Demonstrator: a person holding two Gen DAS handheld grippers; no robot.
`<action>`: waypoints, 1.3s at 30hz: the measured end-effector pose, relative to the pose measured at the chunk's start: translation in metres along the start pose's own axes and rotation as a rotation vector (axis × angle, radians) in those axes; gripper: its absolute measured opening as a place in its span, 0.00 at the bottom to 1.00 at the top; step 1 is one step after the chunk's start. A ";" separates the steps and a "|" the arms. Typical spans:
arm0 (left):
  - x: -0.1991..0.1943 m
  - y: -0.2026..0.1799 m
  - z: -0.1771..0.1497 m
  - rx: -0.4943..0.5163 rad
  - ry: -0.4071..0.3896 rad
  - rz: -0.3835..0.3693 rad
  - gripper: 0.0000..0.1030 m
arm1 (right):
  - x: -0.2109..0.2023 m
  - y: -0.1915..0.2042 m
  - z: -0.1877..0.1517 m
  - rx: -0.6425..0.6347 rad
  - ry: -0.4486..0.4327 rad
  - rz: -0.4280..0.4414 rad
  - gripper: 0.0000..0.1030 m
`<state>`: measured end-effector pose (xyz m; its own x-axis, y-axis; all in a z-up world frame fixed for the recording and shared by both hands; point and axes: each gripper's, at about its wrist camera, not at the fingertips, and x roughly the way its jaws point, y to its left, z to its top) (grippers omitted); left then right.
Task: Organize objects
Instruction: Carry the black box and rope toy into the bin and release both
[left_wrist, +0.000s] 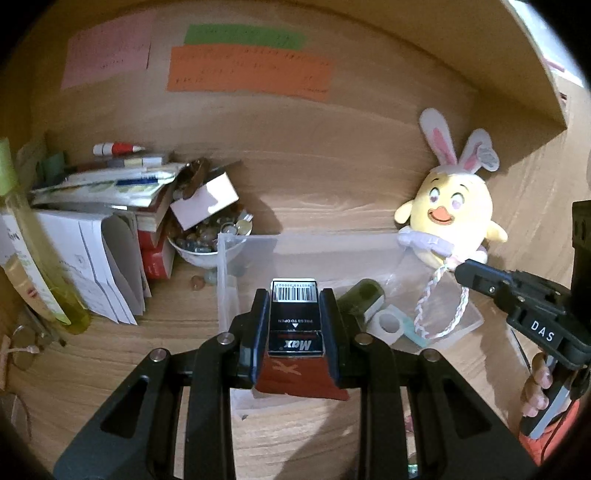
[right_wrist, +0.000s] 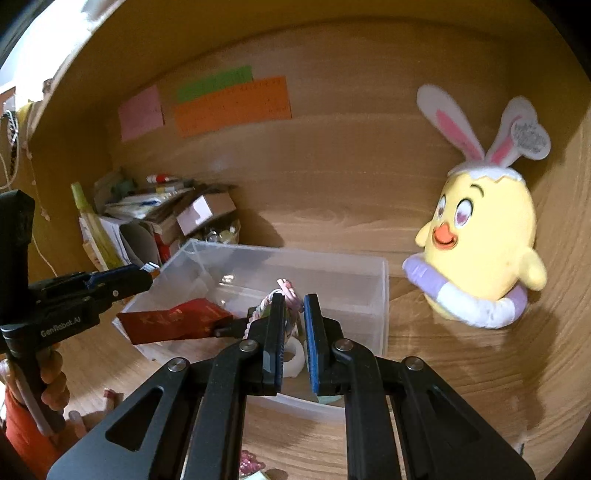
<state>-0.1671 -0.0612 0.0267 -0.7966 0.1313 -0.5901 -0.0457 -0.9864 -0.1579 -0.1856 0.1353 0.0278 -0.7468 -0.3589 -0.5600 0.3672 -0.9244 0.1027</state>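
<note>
Wooden desk alcove (left_wrist: 332, 177) — coloured paper notes (left_wrist: 247, 70) on its back wall.
</note>
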 end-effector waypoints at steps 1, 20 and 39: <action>0.004 0.002 -0.001 -0.002 0.006 0.001 0.26 | 0.003 0.000 -0.001 0.002 0.007 0.000 0.09; 0.035 -0.006 -0.014 0.032 0.121 -0.013 0.26 | 0.048 0.002 -0.019 -0.043 0.170 0.001 0.10; -0.018 -0.016 -0.013 0.086 0.020 0.012 0.57 | 0.011 0.006 -0.017 -0.047 0.121 -0.012 0.49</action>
<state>-0.1439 -0.0464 0.0300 -0.7851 0.1208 -0.6074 -0.0888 -0.9926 -0.0826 -0.1817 0.1281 0.0083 -0.6801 -0.3273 -0.6561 0.3865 -0.9204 0.0585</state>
